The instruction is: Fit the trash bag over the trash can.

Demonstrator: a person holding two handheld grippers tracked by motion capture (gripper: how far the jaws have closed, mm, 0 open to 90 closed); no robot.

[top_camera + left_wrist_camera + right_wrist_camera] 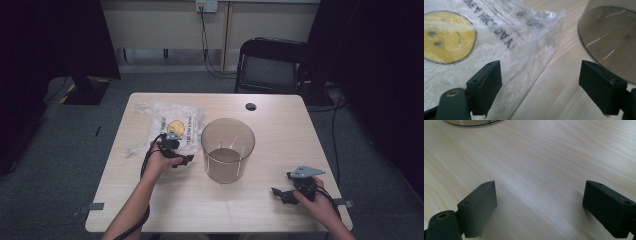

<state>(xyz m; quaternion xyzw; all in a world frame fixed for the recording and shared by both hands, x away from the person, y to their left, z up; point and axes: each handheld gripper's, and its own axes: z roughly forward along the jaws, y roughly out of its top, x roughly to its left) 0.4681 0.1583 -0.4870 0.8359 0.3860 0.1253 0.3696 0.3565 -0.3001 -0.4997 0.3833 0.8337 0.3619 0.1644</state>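
Observation:
A clear plastic bag (165,125) with a yellow smiley face and black lettering lies crumpled on the left half of the wooden table (270,125). Beside it stands a translucent grey cylindrical bin (228,149), upright and open at the top. My left gripper (181,150) sits at the bag's near right edge, jaws wide open. In the left gripper view the bag (474,37) spreads ahead of my left gripper (540,87), with the bin (611,35) at the right. My right gripper (282,192) rests near the table's front right, open over bare wood (536,170), with the bin's base (471,122) far ahead.
A round cable hole (250,106) sits near the table's far edge. A black chair (270,65) stands behind the table, and cables (335,135) hang off the right side. Dark curtains flank the room on both sides.

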